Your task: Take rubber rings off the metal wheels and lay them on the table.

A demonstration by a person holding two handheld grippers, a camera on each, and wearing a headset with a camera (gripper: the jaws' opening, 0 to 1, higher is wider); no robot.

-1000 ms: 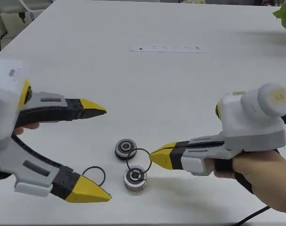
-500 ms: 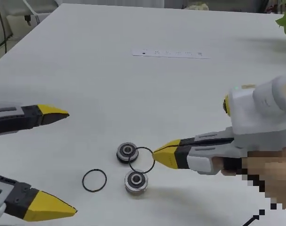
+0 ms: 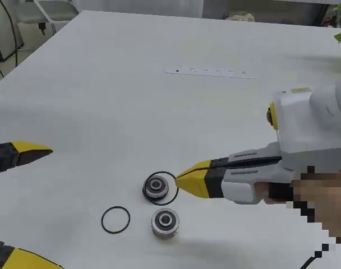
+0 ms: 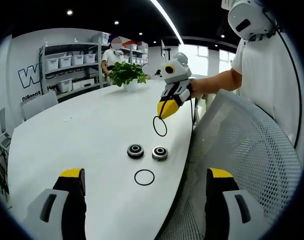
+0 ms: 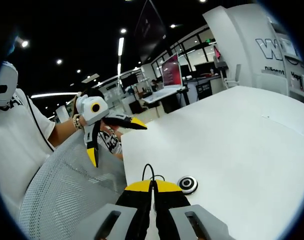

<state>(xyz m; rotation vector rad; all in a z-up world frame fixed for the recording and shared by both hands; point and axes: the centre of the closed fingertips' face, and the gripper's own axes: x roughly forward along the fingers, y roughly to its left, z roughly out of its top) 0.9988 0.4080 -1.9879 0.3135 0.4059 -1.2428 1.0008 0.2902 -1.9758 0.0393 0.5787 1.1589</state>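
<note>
Two metal wheels (image 3: 156,186) (image 3: 165,221) lie near the table's front edge, and one loose black rubber ring (image 3: 115,219) lies flat to their left. My right gripper (image 3: 179,182) is shut on a second thin rubber ring (image 4: 160,126), which hangs from its yellow tips above the table, clear of the wheels (image 4: 135,151) (image 4: 160,153). In the right gripper view the ring (image 5: 148,172) sticks up between the shut jaws, with one wheel (image 5: 187,184) just beyond. My left gripper (image 3: 53,207) is open wide at the left, away from the wheels. The loose ring (image 4: 144,177) lies ahead of it.
A white strip (image 3: 211,71) lies farther back on the white table (image 3: 103,84). A potted plant (image 4: 126,74) stands at the table's far end. A mesh chair back (image 4: 242,140) sits by the table's near edge.
My left gripper has drawn back to the left, away from the wheels. The right gripper, still shut on the ring, has lifted it slightly, so it now overlaps the farther wheel in the head view.
</note>
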